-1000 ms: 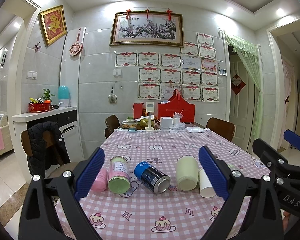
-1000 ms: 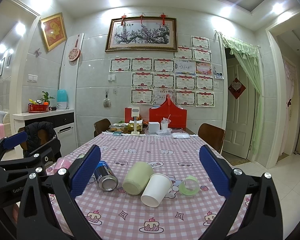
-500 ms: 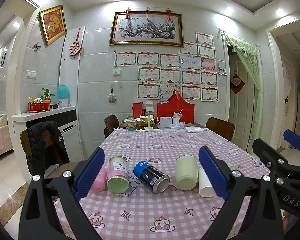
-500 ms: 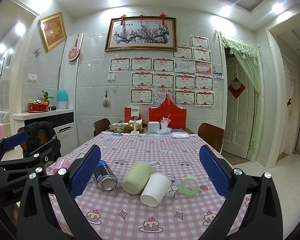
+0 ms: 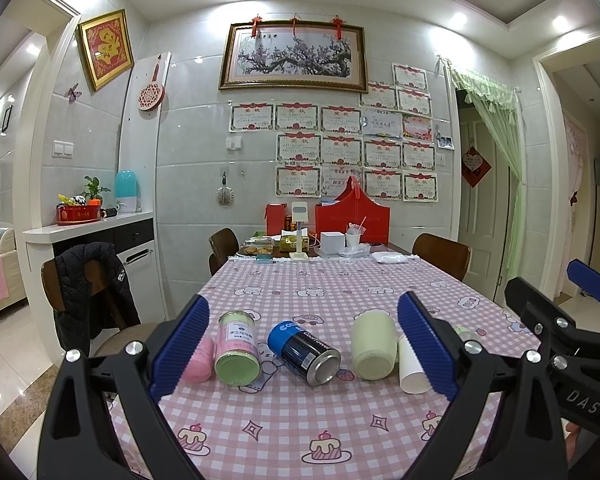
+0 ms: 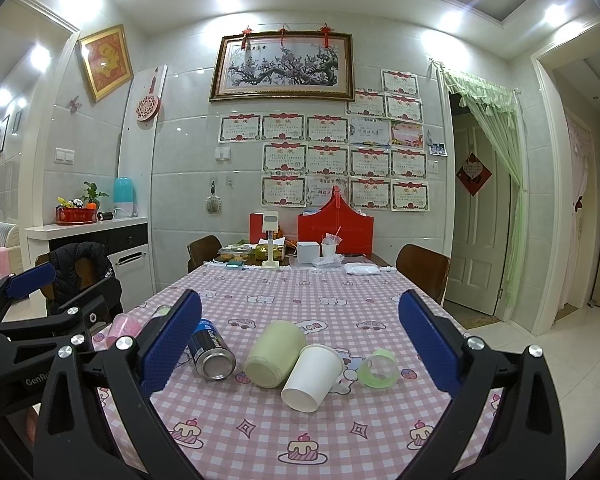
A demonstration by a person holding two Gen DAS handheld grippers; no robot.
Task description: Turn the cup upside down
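Observation:
Several containers lie on their sides in a row on the pink checked tablecloth (image 5: 300, 432). A white paper cup (image 6: 314, 376) lies with its mouth toward me; it also shows in the left wrist view (image 5: 410, 370), partly behind the finger. Beside it lie a cream cup (image 6: 274, 354) (image 5: 372, 344), a blue can (image 5: 304, 352) (image 6: 212, 352), a pink-green jar (image 5: 237, 346), a pink cup (image 5: 199, 364) and a small green clear cup (image 6: 379, 368). My left gripper (image 5: 300, 348) and right gripper (image 6: 300, 348) are both open and empty, held above the near table edge.
Red boxes (image 5: 352, 220), a white box and food clutter stand at the table's far end. Wooden chairs (image 5: 442, 254) stand around it; one on the left carries a black jacket (image 5: 94, 284). A white counter (image 5: 88, 228) is at the left, a doorway at the right.
The views have barely shifted. Both grippers stay open, and the containers lie as before.

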